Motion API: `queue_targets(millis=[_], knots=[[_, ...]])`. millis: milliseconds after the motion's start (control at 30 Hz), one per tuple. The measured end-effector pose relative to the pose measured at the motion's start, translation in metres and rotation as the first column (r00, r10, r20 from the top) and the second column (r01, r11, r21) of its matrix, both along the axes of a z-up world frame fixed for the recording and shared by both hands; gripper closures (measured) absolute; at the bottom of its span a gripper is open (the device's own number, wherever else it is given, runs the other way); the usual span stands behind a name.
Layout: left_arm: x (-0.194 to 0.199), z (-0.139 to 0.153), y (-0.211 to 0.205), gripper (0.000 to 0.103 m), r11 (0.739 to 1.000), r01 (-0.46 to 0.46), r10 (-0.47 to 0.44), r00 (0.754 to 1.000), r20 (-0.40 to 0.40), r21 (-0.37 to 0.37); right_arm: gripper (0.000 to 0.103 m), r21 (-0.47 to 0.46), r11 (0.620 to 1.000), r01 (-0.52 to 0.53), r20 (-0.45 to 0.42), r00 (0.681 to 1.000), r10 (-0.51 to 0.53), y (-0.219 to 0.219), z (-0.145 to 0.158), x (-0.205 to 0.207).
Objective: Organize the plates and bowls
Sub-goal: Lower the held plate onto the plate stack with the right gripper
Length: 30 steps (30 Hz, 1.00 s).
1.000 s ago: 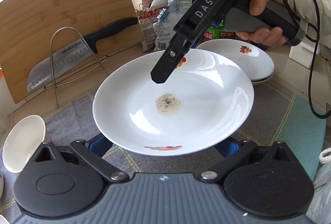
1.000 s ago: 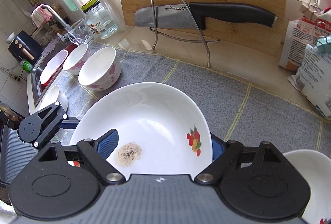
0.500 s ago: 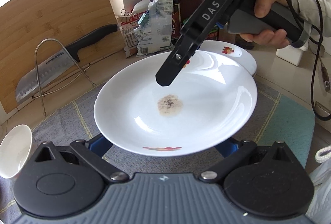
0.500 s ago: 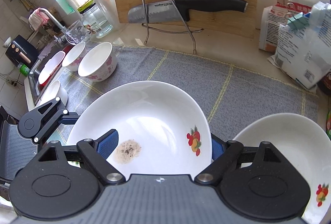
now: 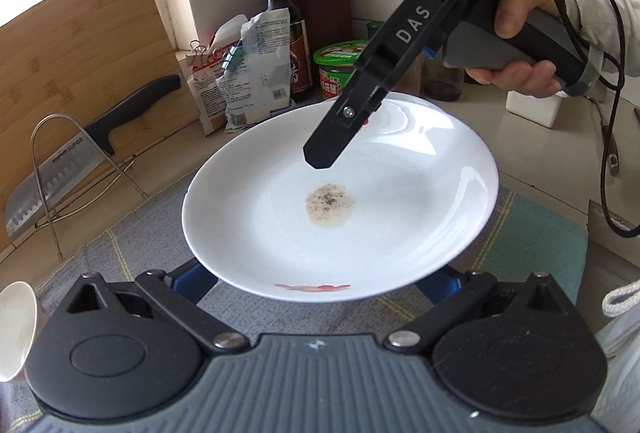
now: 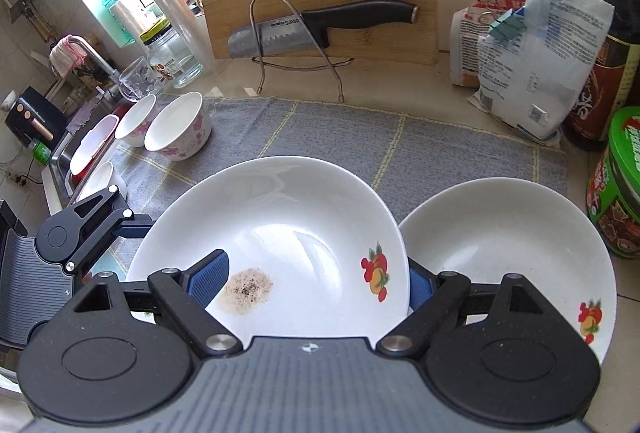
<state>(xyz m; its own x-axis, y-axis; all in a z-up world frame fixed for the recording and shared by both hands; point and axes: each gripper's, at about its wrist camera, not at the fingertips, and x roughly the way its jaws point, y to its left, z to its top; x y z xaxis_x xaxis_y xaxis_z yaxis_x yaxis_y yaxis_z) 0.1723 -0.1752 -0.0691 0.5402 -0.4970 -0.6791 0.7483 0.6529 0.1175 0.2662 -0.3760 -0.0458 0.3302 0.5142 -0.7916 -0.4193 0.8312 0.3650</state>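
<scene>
A white plate (image 5: 400, 209) with a fruit print and a brown speckled smear is held in the air over the grey mat. It also shows in the right wrist view (image 6: 280, 233). My left gripper (image 5: 308, 281) is under the plate's near rim, its blue pads half hidden, so its state is unclear. My right gripper (image 6: 316, 285) is shut on the plate's far rim, one finger (image 5: 340, 129) lying over the inside. A stack of white plates (image 6: 508, 253) with the same print sits on the counter just right of the held plate.
Two flowered bowls (image 6: 176, 129) and more white dishes (image 6: 94, 149) stand at the mat's left end by the sink. A knife on a wire stand (image 6: 300, 29) leans on a bamboo board. Food bags (image 6: 532, 61), a sauce bottle (image 6: 604, 73) and a green-lidded jar (image 6: 620, 185) crowd the right.
Both grippers have carried the plate to the right across the mat. The stack of plates has come fully into the right wrist view beside the held plate.
</scene>
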Motion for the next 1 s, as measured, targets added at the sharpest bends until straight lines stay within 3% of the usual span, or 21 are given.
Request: queue_targets(millis=[1000], knots=[[0.034, -0.021, -0.085, 0.001, 0.983, 0.185, -0.186, 0.982, -0.039, -0.012, 0.011, -0.011, 0.976, 0.218, -0.025, 0.976, -0.218, -0.102, -0.017, -0.019]])
